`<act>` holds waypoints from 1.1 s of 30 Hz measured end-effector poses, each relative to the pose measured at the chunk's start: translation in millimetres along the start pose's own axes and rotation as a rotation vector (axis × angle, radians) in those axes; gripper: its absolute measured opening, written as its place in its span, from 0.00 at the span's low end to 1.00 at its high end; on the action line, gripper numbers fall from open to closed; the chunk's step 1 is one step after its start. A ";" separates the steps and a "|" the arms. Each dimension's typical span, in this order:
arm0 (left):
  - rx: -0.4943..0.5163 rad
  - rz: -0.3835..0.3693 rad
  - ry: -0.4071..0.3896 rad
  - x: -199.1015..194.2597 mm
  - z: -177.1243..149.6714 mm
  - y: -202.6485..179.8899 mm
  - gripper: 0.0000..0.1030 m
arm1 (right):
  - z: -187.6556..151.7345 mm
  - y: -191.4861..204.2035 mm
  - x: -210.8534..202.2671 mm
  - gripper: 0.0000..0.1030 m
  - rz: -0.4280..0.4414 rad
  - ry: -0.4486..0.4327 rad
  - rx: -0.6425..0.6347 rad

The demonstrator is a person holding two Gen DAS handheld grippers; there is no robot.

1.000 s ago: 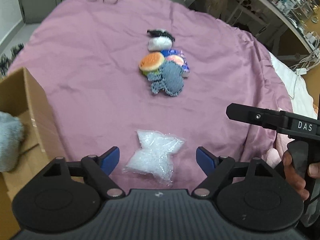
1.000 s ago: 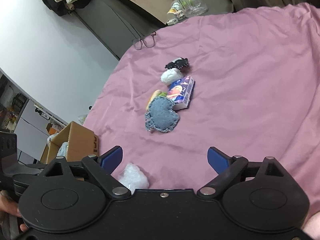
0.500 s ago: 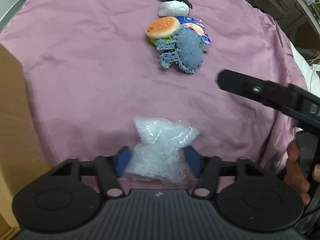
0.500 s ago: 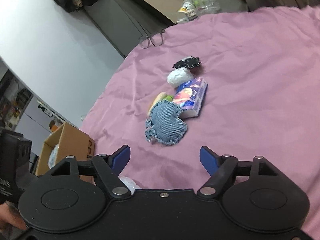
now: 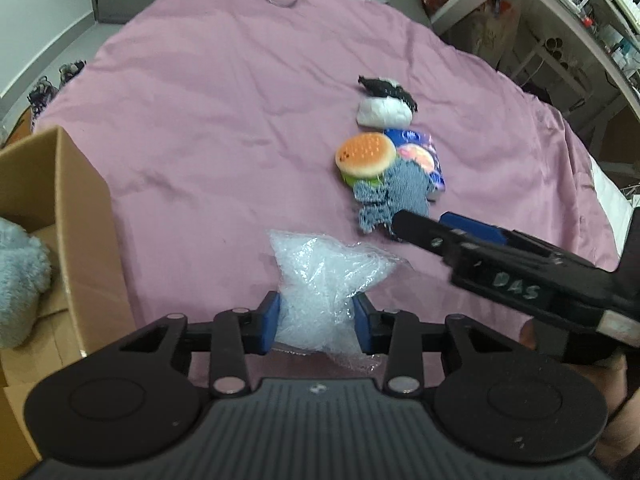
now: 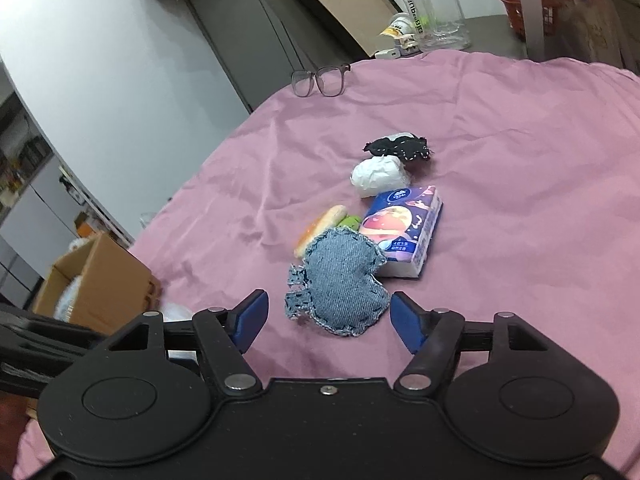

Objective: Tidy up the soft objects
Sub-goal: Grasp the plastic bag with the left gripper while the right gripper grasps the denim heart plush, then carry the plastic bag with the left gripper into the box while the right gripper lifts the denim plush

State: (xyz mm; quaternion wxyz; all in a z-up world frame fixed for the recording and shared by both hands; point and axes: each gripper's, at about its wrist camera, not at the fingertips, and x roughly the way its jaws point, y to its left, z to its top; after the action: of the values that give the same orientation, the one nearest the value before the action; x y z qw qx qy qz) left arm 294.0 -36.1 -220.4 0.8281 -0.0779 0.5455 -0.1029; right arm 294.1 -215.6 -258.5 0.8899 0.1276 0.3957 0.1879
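My left gripper [image 5: 316, 322] is shut on a clear plastic bag of white filling [image 5: 324, 276], held just above the pink cloth. My right gripper [image 6: 325, 322] is open, its fingers either side of the near edge of a denim pad [image 6: 340, 286]; it also shows in the left wrist view [image 5: 460, 236]. Beside the pad lie a toy burger [image 5: 366, 156], a tissue pack [image 6: 404, 232], a white wad [image 6: 380, 176] and a black cloth piece [image 6: 400, 146]. A cardboard box [image 5: 76, 216] at the left holds a grey fluffy item [image 5: 20, 276].
Glasses [image 6: 320, 80] lie at the far edge of the pink cloth [image 5: 224, 92]. A clear jar [image 6: 436, 12] and small items stand beyond it. Shelving and cables are at the right past the cloth's edge.
My left gripper closed on the plastic bag and lifted it a little. My right gripper moved forward to the denim pad and narrowed slightly.
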 end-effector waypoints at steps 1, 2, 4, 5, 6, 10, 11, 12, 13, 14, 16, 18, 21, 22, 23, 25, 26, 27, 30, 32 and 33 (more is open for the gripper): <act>0.003 0.001 -0.007 -2.0 0.8 0.4 0.36 | -0.3 1.8 2.5 0.65 -0.014 0.000 -0.010; 0.004 0.001 -0.012 -3.5 1.4 0.6 0.36 | -0.3 3.2 5.1 0.65 -0.028 -0.001 -0.019; 0.003 0.001 -0.020 -7.3 1.8 2.3 0.36 | 0.6 5.1 10.3 0.65 -0.053 -0.004 -0.031; 0.004 0.002 -0.025 -9.4 1.9 3.0 0.36 | 1.0 5.6 13.2 0.65 -0.063 -0.006 -0.037; 0.006 0.007 -0.029 -10.7 1.6 3.2 0.36 | 1.2 6.6 15.5 0.63 -0.069 -0.007 -0.044; -0.002 0.004 -0.052 -19.2 1.1 9.3 0.36 | 0.3 10.0 19.6 0.30 -0.097 0.017 -0.075; -0.009 0.001 -0.060 -22.1 1.2 11.3 0.36 | 0.8 7.9 17.2 0.27 -0.084 0.019 -0.051; -0.012 0.001 -0.068 -24.3 1.1 12.5 0.36 | 0.9 7.0 13.5 0.24 -0.072 0.018 -0.040; -0.013 0.000 -0.075 -26.2 1.1 13.0 0.36 | 0.9 7.5 10.5 0.24 -0.073 0.018 -0.043; -0.016 -0.003 -0.080 -28.1 0.6 13.7 0.36 | 0.2 8.7 6.2 0.24 -0.083 0.018 -0.047; -0.017 -0.018 -0.090 -32.7 -1.1 14.2 0.36 | -1.0 9.9 -1.8 0.24 -0.097 0.024 -0.040; -0.012 -0.030 -0.103 -38.2 -2.9 14.0 0.36 | -1.6 11.4 -10.4 0.24 -0.102 0.031 -0.028; -0.015 -0.042 -0.118 -46.3 -5.9 15.4 0.36 | 0.4 20.0 -25.2 0.24 -0.105 0.018 -0.041; -0.018 -0.045 -0.122 -49.4 -7.1 15.9 0.36 | 1.6 22.8 -29.4 0.24 -0.104 0.014 -0.044; -0.020 -0.050 -0.127 -52.7 -8.5 16.7 0.36 | 3.1 26.7 -34.2 0.24 -0.104 0.010 -0.047; -0.023 -0.060 -0.142 -60.9 -11.2 18.7 0.36 | 6.0 33.6 -41.8 0.24 -0.106 0.003 -0.050; -0.023 -0.064 -0.150 -64.9 -12.3 19.8 0.36 | 7.0 37.4 -46.1 0.24 -0.105 -0.002 -0.050; -0.026 -0.067 -0.158 -69.4 -13.5 21.6 0.36 | 7.4 41.7 -50.0 0.24 -0.102 -0.006 -0.051; -0.034 -0.067 -0.181 -81.1 -16.9 27.5 0.36 | 7.8 55.0 -59.0 0.24 -0.090 -0.019 -0.058; -0.039 -0.068 -0.194 -87.6 -19.7 31.0 0.36 | 8.5 65.2 -62.9 0.24 -0.084 -0.027 -0.068; -0.042 -0.070 -0.199 -90.2 -21.2 33.4 0.36 | 8.5 69.7 -64.6 0.24 -0.080 -0.031 -0.073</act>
State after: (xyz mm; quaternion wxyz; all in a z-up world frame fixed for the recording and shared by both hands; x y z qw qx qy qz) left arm 242.7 18.8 -156.8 0.8722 -0.1240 0.4597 -0.1118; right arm 244.5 -181.9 -184.3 0.9067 0.0821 0.3796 0.1643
